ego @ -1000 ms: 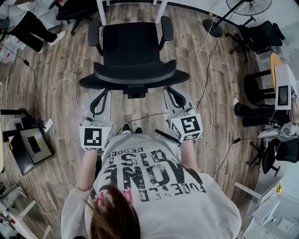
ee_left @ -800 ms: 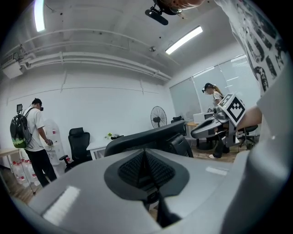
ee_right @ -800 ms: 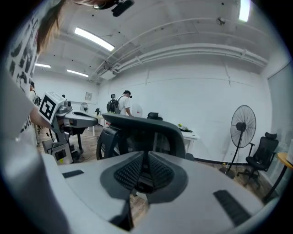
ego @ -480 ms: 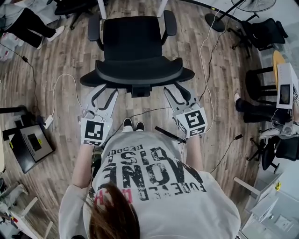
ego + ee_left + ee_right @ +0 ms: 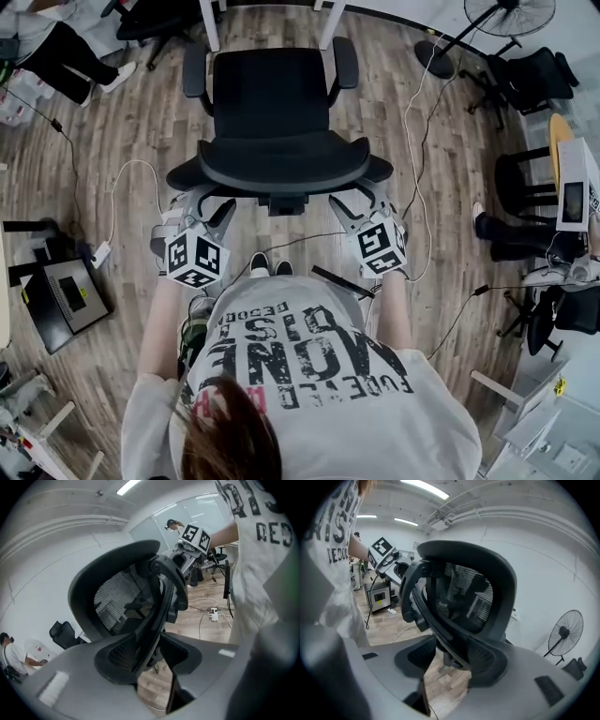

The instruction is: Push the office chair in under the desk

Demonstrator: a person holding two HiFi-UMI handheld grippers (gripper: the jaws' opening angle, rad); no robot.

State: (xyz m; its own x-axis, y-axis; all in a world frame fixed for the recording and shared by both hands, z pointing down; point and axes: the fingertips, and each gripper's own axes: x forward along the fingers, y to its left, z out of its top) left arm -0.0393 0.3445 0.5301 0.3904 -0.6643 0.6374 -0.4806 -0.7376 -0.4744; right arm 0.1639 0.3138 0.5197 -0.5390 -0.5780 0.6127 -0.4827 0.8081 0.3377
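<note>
I read the chair (image 5: 272, 103) standing on the wood floor (image 5: 122, 141). Its seat faces the white desk legs (image 5: 212, 26) at the top edge of the head view, and its backrest is toward the person (image 5: 300, 375). The left gripper (image 5: 206, 206) and right gripper (image 5: 362, 206) sit low behind the backrest, one at each side. Both pairs of fingers have just been opening and stand released. The backrest frame runs between each pair, with neither pair clamped on it.

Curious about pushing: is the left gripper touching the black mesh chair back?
Cannot tell: in the left gripper view, the black mesh chair back stands between the left gripper's jaws, just opened; contact unclear.
</note>
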